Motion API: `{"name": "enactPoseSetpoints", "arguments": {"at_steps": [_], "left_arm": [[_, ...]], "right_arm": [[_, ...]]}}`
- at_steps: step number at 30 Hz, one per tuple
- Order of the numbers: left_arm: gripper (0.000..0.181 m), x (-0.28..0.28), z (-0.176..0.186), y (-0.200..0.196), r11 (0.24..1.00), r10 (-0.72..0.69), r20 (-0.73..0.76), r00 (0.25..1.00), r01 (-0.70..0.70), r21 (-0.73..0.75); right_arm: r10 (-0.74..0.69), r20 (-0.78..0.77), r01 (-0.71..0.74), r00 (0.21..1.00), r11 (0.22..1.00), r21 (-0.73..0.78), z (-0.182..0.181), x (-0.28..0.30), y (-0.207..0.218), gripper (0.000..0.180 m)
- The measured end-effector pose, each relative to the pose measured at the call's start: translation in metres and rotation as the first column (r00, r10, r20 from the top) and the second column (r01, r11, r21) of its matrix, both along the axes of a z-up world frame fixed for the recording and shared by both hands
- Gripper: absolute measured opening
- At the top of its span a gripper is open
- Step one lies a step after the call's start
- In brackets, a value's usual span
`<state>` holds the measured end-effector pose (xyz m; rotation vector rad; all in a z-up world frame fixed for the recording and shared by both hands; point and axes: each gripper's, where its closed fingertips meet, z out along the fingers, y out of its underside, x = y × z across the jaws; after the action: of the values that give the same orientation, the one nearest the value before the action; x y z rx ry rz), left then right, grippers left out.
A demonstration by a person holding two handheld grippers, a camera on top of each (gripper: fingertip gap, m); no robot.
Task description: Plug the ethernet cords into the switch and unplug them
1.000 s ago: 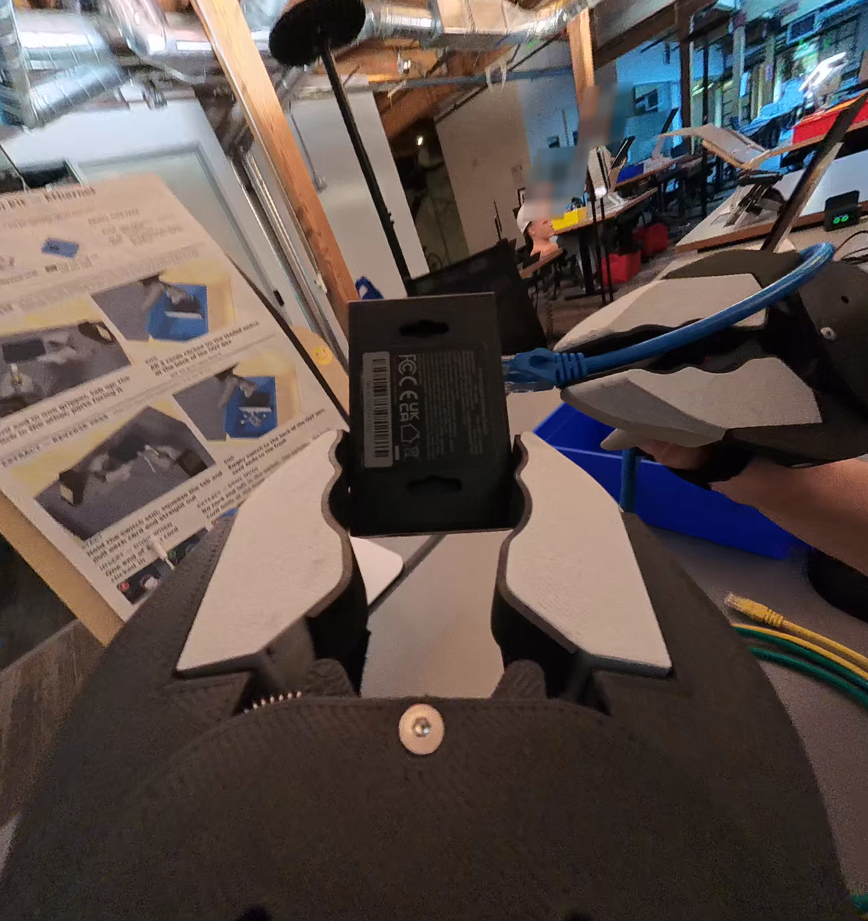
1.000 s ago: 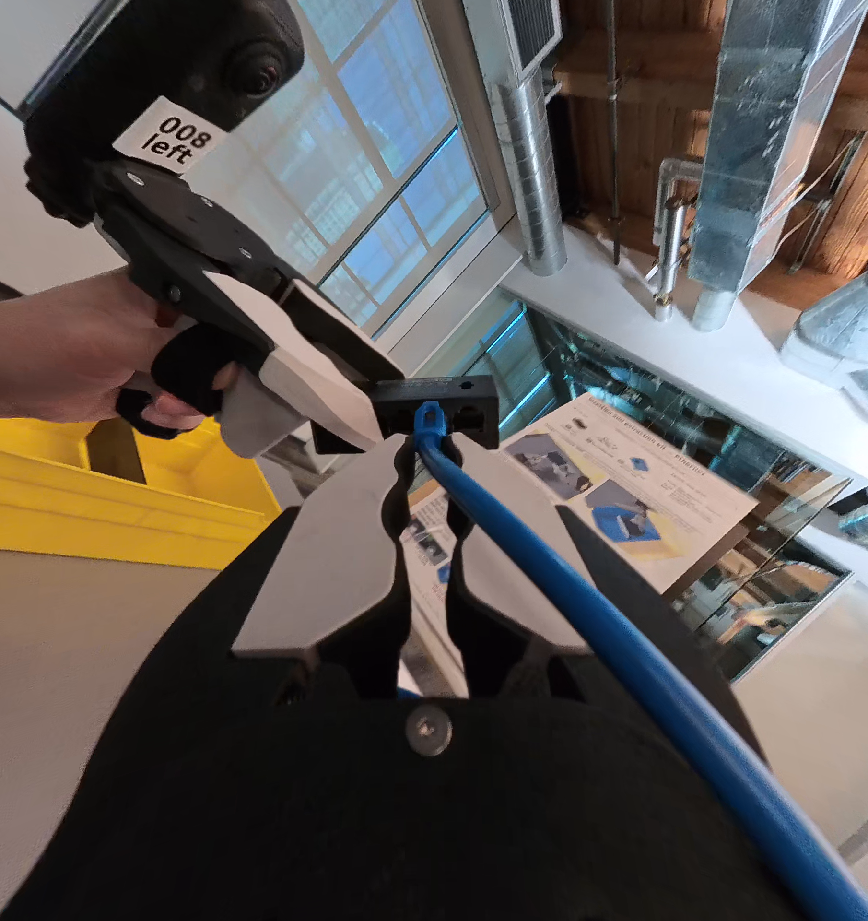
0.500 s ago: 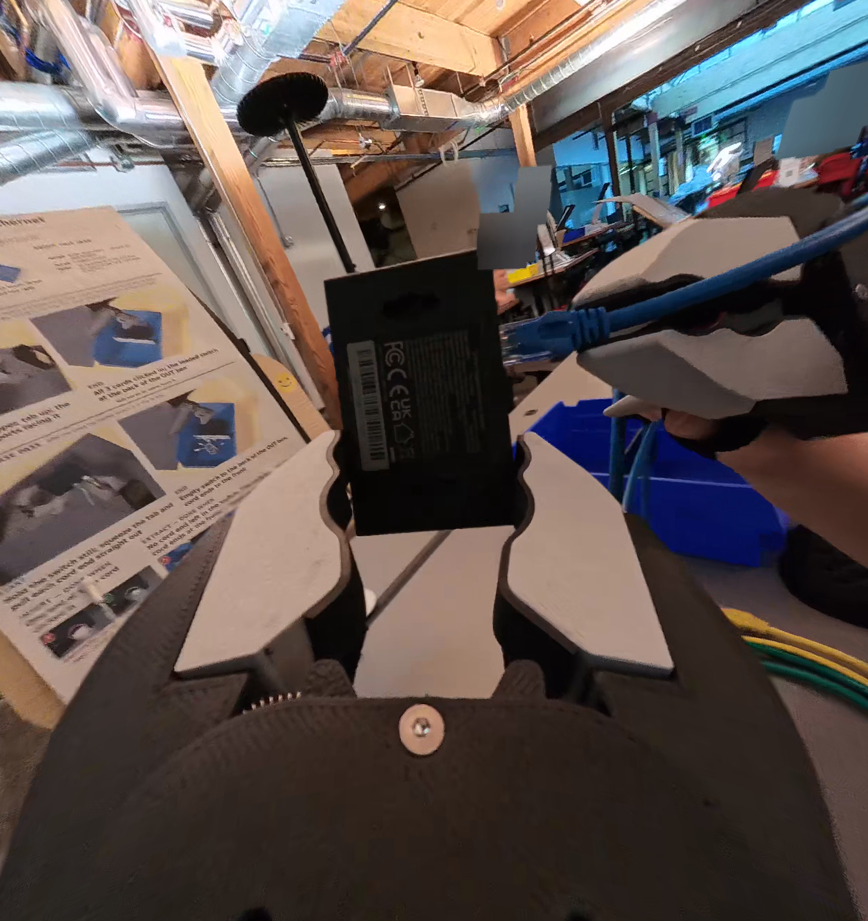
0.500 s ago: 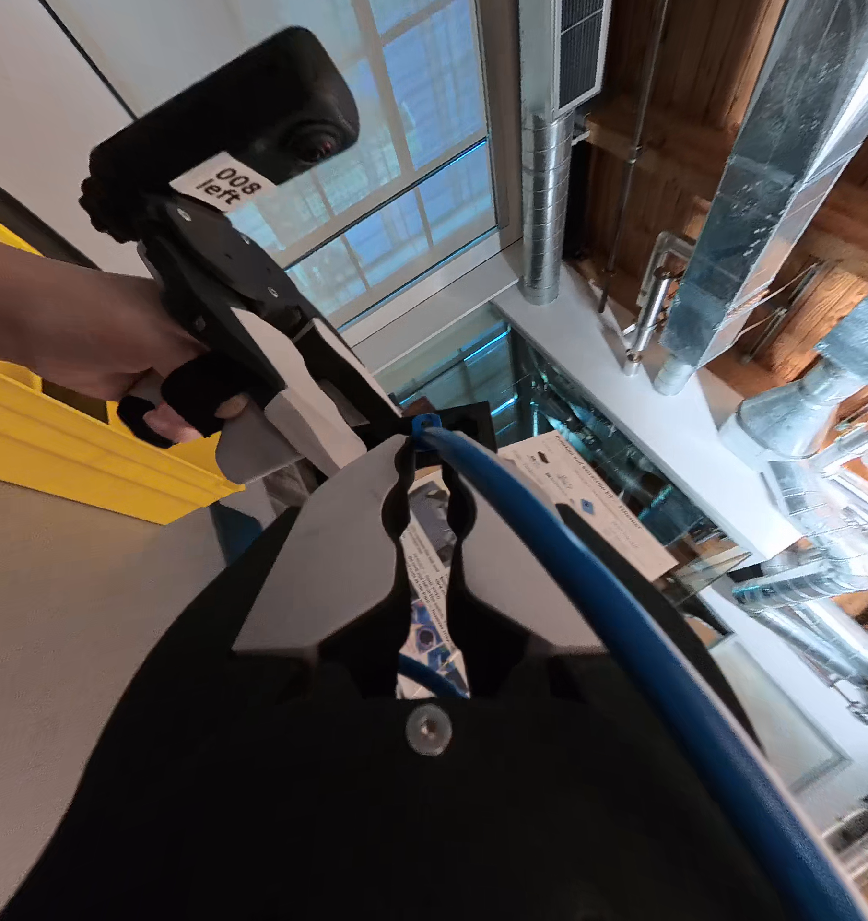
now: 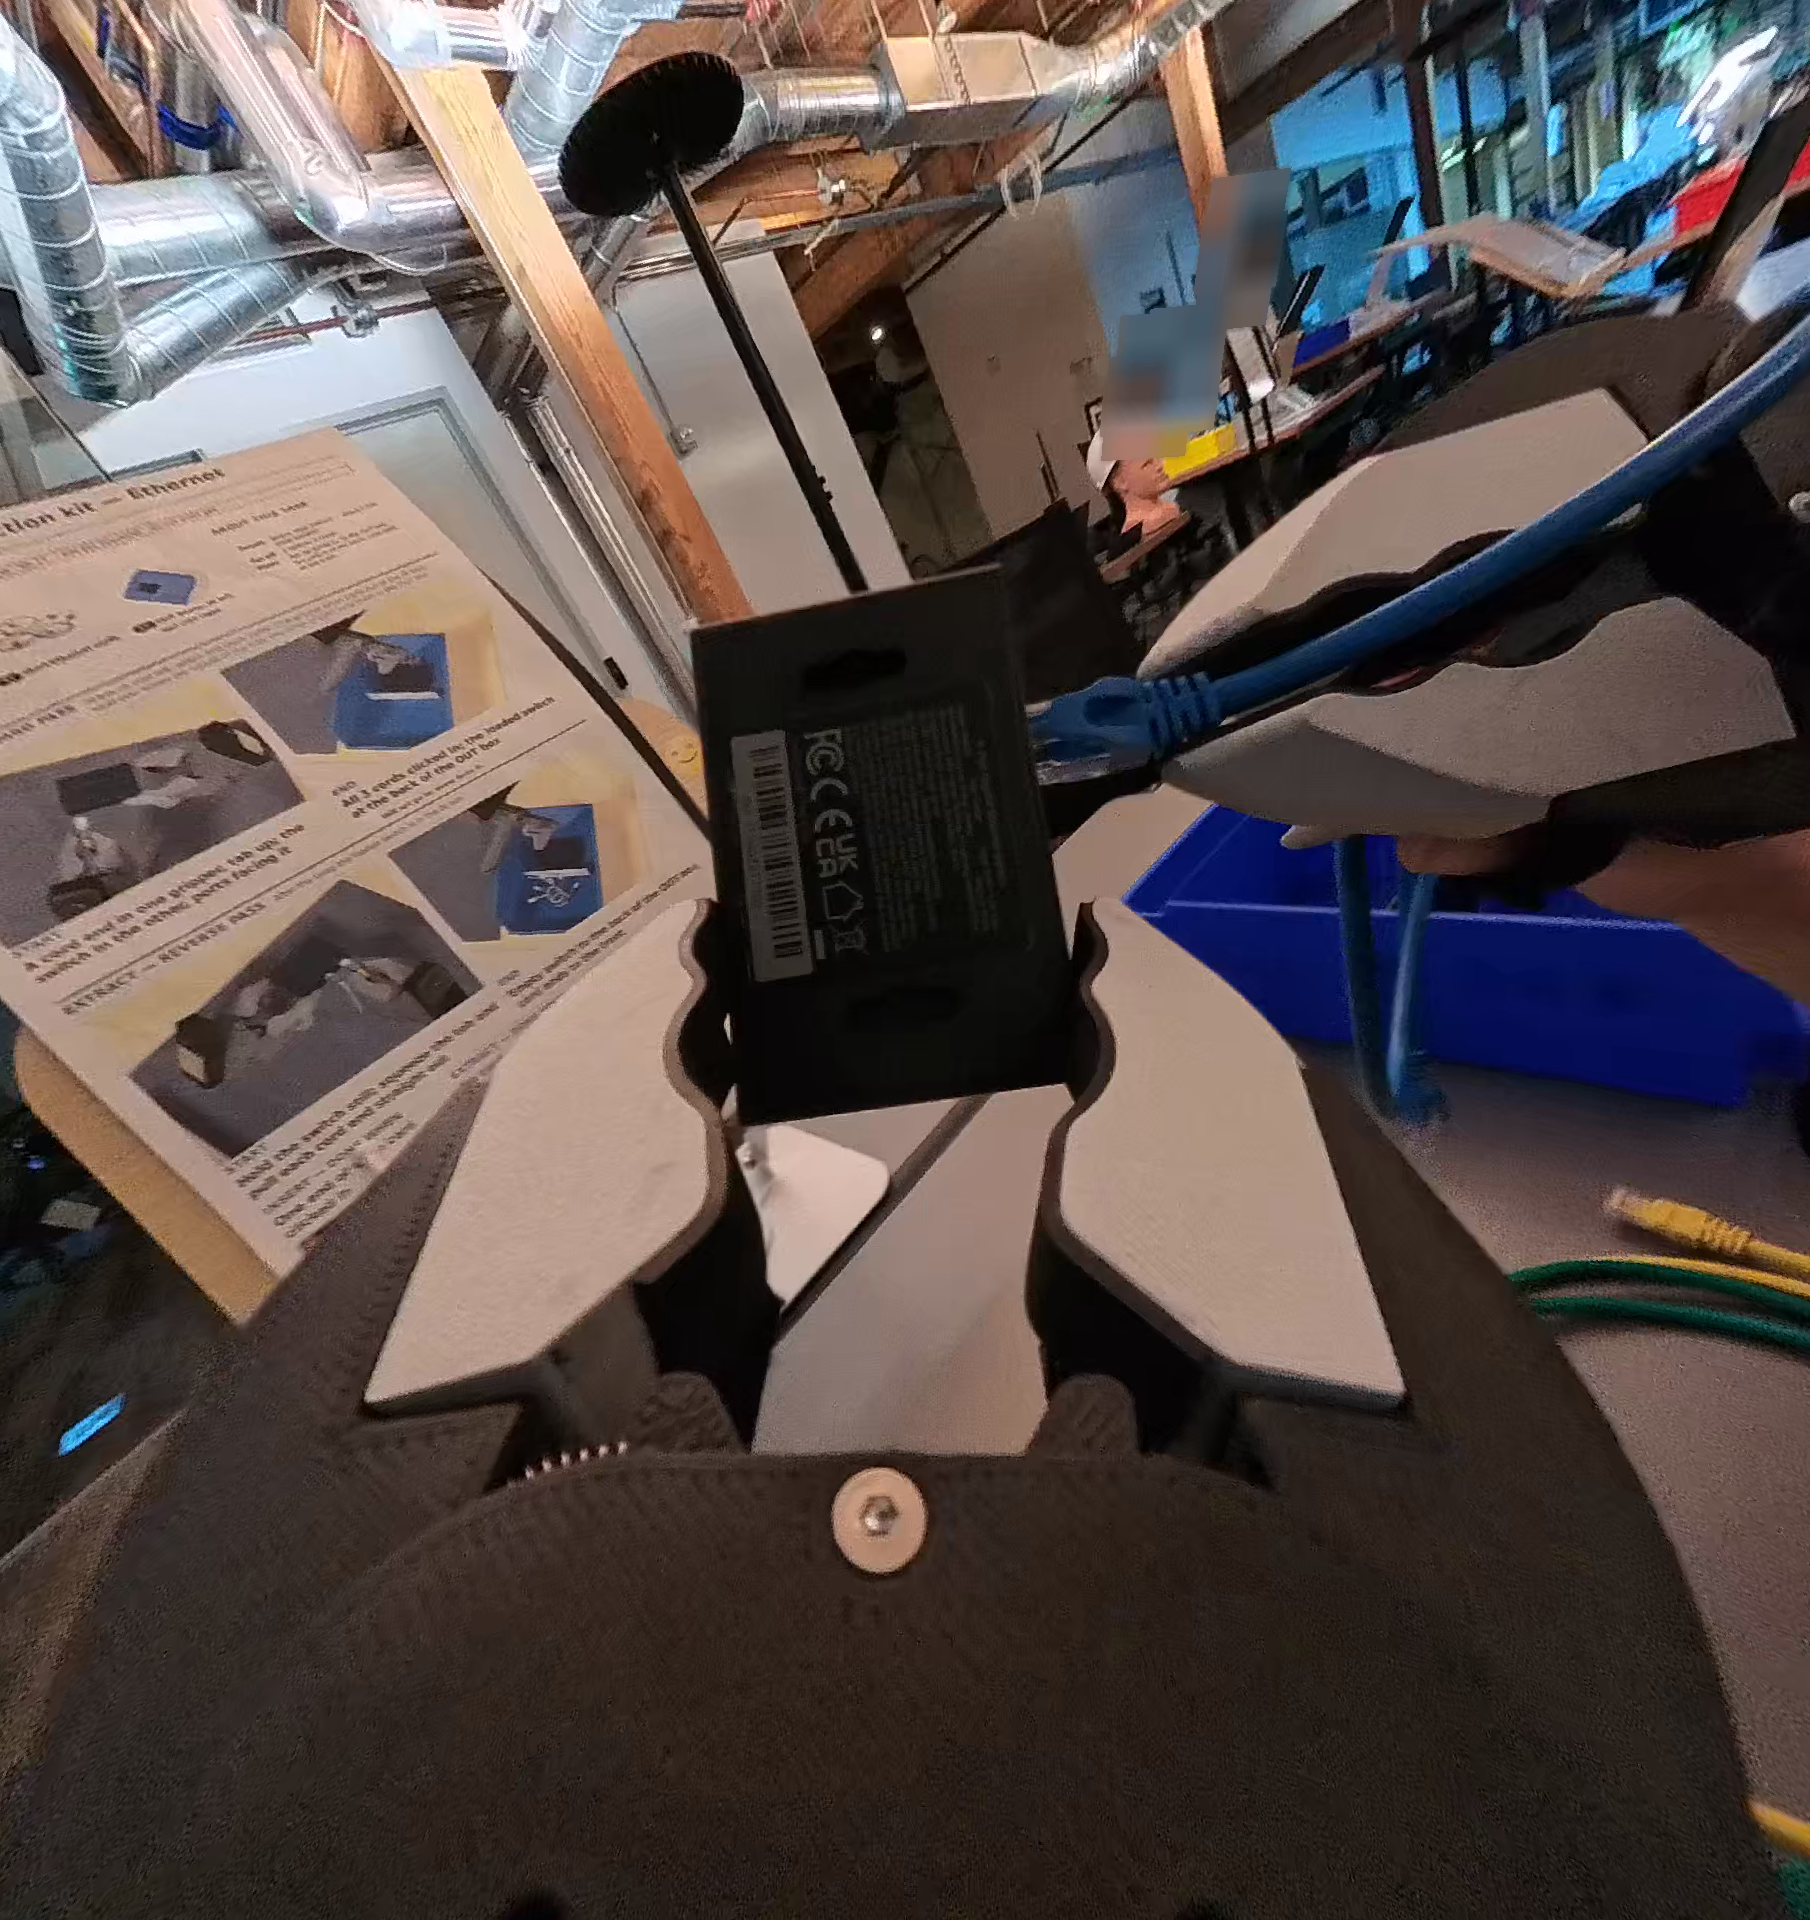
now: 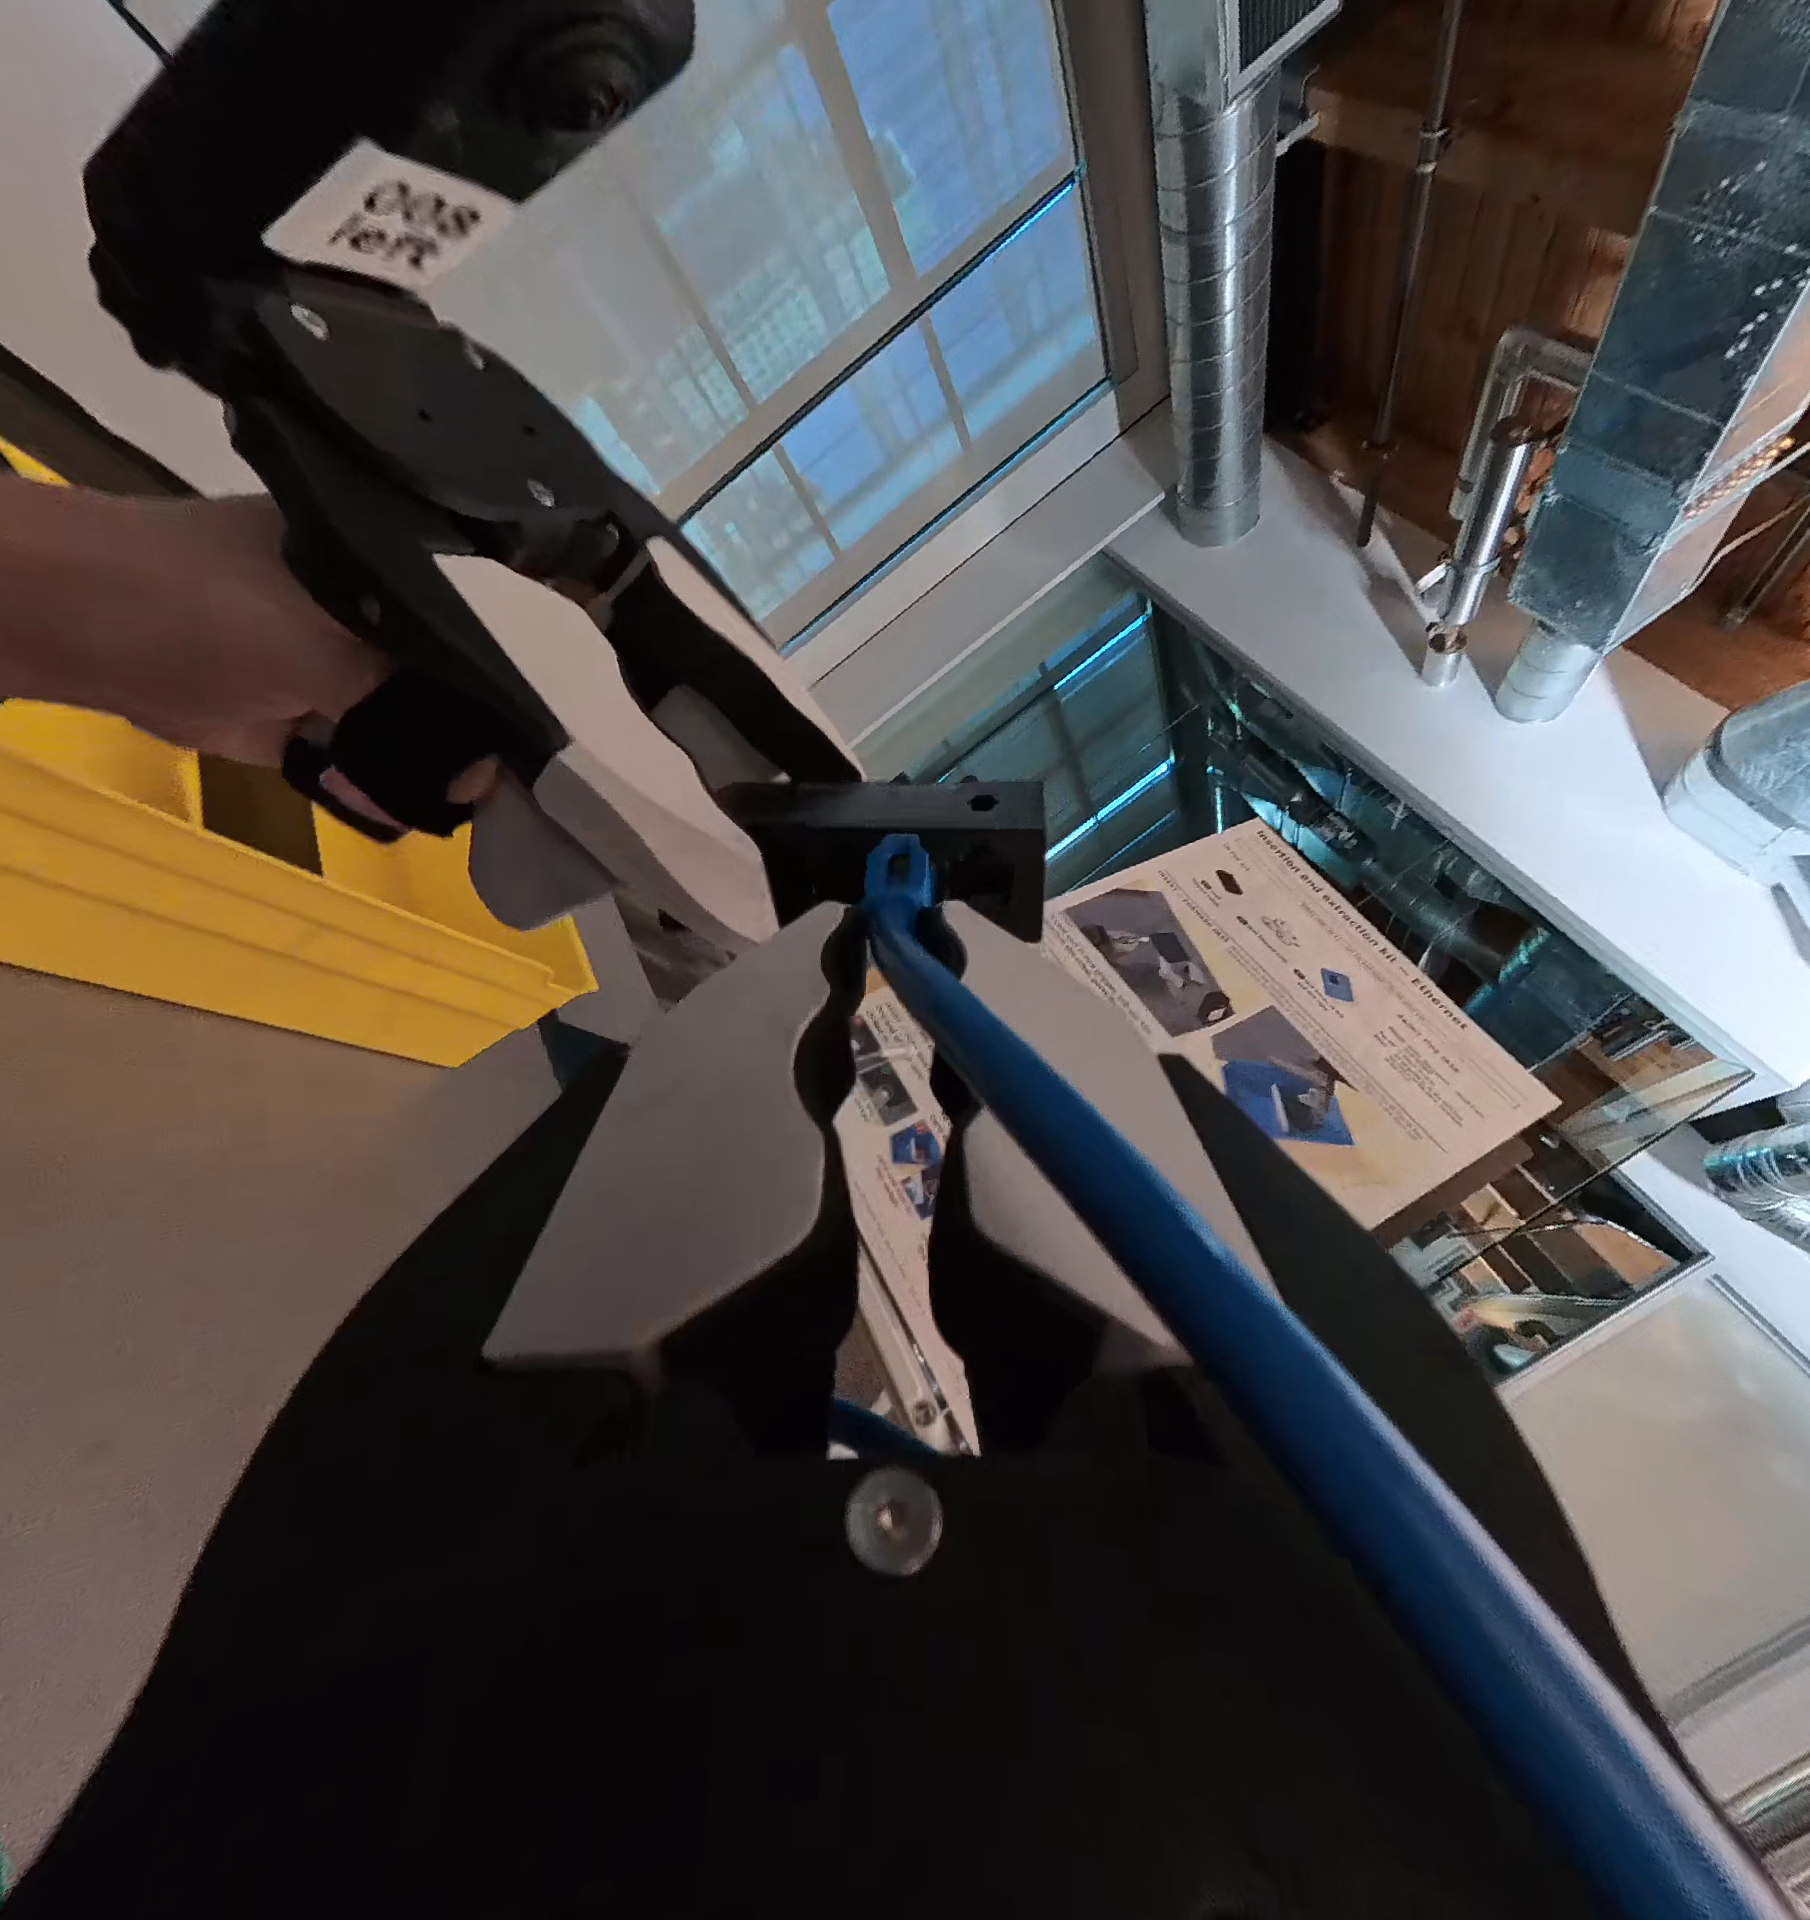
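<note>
Far to the left of the left hand-held gripper an instruction sheet leans on a board; a wide swing of the switch that way could knock it over. That hand-held gripper is closed part-way on the black switch, pinching its lower end between the fingers so that the labelled underside faces the camera and most of the body stands free above the grip. Held only by that short end, the switch could pivot or slide between the fingers when the plug pushes sideways against it.

Just right of the switch, the right hand-held gripper is clamped on the blue ethernet cord just behind its blue plug, whose tip meets the switch's right edge. In the right wrist view the plug sits at a port on the switch's narrow face; I cannot tell whether it has latched. If it enters at an angle it may jam or bend the clip, and a grip on the soft cord rather than the plug lets it buckle.

Further right, below that hand-held gripper, slack blue cord hangs over a blue bin, and yellow and green cords lie on the surface; the hanging loop could snag the bin's rim and drag the plug askew.
</note>
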<state>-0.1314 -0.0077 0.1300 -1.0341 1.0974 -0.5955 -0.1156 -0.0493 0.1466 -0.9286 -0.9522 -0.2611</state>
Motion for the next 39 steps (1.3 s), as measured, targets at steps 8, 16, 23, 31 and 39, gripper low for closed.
{"name": "enactPoseSetpoints", "arguments": {"at_steps": [8, 16, 23, 31, 39], "left_arm": [[0.062, -0.010, 0.012, -0.005, 0.981, 0.131, -0.062, 0.989, -0.121, 0.153], [0.062, -0.005, 0.014, -0.002, 0.972, 0.168, -0.029, 0.985, -0.161, 0.174], [0.084, 0.011, -0.011, 0.005, 1.000, 0.020, -0.061, 0.998, -0.021, -0.009], [0.074, 0.017, -0.027, -0.002, 0.955, -0.222, -0.047, 0.974, 0.207, -0.213], [0.073, 0.013, -0.033, 0.015, 0.987, -0.017, -0.165, 0.986, -0.011, -0.162]], "right_arm": [[-0.016, -0.038, 0.018, 0.999, 0.999, 0.030, -0.007, 0.001, 0.008, 0.011], [-0.068, -0.020, 0.070, 0.998, 0.981, 0.182, 0.006, -0.001, -0.006, 0.010], [-0.121, 0.106, 0.095, 0.987, 0.972, 0.217, -0.003, -0.009, -0.006, 0.010], [-0.077, 0.151, 0.045, 0.985, 0.979, 0.200, -0.008, -0.012, -0.008, 0.010], [-0.014, 0.050, 0.012, 0.999, 1.000, 0.028, -0.010, -0.008, 0.005, 0.013]]}}
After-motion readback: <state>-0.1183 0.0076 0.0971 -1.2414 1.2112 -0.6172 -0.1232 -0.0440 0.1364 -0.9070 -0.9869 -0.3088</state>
